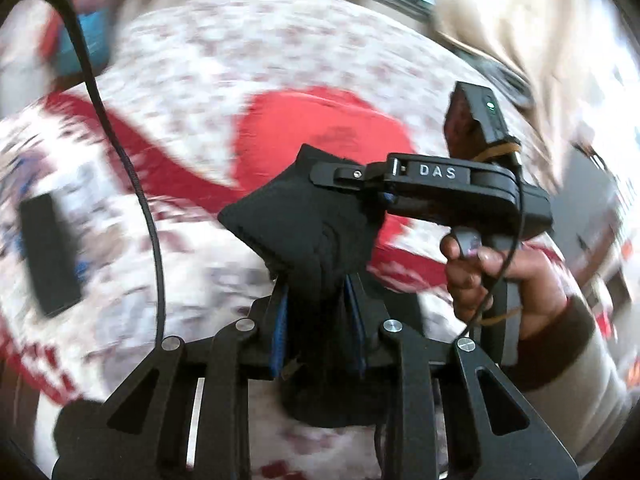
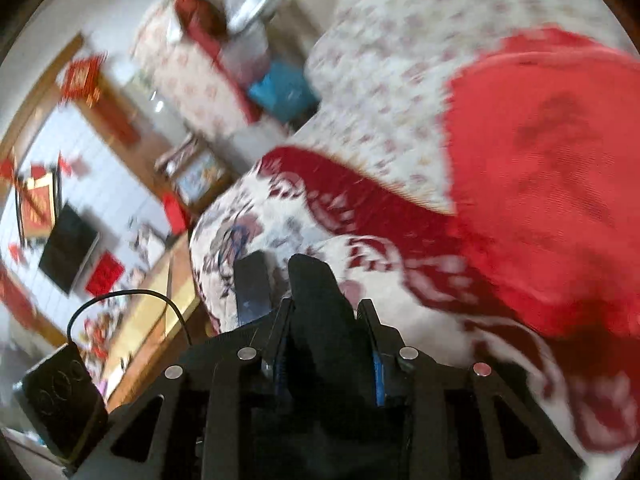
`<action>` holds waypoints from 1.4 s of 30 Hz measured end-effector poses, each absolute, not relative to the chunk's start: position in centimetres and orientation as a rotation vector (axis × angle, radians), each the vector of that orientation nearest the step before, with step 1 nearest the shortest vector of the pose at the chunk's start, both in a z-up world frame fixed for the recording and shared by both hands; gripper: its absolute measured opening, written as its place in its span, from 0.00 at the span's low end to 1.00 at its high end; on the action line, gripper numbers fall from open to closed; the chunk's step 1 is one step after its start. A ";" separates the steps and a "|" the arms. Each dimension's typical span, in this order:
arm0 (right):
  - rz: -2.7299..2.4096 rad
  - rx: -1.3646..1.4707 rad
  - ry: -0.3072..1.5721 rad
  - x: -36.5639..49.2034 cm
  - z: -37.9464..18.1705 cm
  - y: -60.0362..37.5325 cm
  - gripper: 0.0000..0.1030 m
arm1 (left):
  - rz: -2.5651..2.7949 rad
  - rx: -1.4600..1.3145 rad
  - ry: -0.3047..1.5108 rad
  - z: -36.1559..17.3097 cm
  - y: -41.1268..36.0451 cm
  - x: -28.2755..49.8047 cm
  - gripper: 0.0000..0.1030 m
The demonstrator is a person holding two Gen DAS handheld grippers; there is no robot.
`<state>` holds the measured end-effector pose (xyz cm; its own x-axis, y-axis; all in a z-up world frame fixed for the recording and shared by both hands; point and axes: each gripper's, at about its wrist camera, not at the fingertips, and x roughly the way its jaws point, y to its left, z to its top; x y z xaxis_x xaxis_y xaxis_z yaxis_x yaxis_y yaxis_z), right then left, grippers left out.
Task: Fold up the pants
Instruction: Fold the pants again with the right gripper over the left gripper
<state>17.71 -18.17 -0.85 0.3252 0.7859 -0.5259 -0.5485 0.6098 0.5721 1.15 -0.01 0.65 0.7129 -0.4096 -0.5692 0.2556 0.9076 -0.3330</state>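
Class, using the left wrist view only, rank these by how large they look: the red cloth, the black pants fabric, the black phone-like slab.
1. Red cloth
2. Black pants fabric, though it is nearest the camera, held in both tools, so this ranking is unsure
3. Black phone-like slab

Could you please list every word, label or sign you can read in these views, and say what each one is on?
"DAS": raised letters on the side of the right gripper, seen from the left wrist.
Red wall decorations and red paper squares: too blurred to read.
Nothing else legible.
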 end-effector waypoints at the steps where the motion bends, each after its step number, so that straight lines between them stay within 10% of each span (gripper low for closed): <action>1: 0.846 0.316 0.866 17.1 -1.2 -20.4 0.29 | -0.423 -0.212 0.700 0.4 -1.6 1.2 0.25; 7: 0.445 0.418 0.967 13.9 -6.0 -33.2 0.35 | -0.720 -0.048 0.923 -4.7 -12.2 1.4 0.28; 9: 0.415 0.492 0.982 12.3 -7.0 -35.6 0.53 | -0.742 -0.016 0.959 -5.3 -13.3 1.1 0.28; 16: 0.458 0.590 0.986 9.4 -8.3 -35.6 0.66 | -0.692 -0.023 0.828 -1.1 -8.4 1.0 0.63; 19: 0.458 0.557 1.024 10.0 -9.7 -33.5 0.66 | -0.594 -0.048 0.812 -0.9 -5.7 1.9 0.67; 21: 0.479 0.501 1.051 9.9 -10.4 -31.7 0.29 | -0.532 -0.062 0.838 -1.8 -4.5 2.6 0.67; 25: 0.468 0.304 0.984 9.7 -8.2 -28.6 0.13 | -0.451 -0.088 0.885 -3.3 -3.6 4.2 0.67; 32: 0.397 0.188 1.043 8.4 -8.3 -30.2 0.12 | -0.431 -0.089 0.959 -6.9 -5.5 5.4 0.67; 36: 0.364 0.265 1.075 8.3 -9.9 -32.3 0.43 | -0.425 -0.114 1.046 -9.2 -5.3 5.7 0.67; 42: 0.421 0.187 0.941 11.6 -4.8 -29.7 0.43 | -0.409 -0.103 1.028 -8.8 -4.8 5.3 0.67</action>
<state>11.58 -29.70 -4.78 0.5152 0.4285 -0.7422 -0.2678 0.9031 0.3356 5.34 -4.83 -8.80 0.4480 -0.3779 -0.8102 0.2824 0.9197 -0.2728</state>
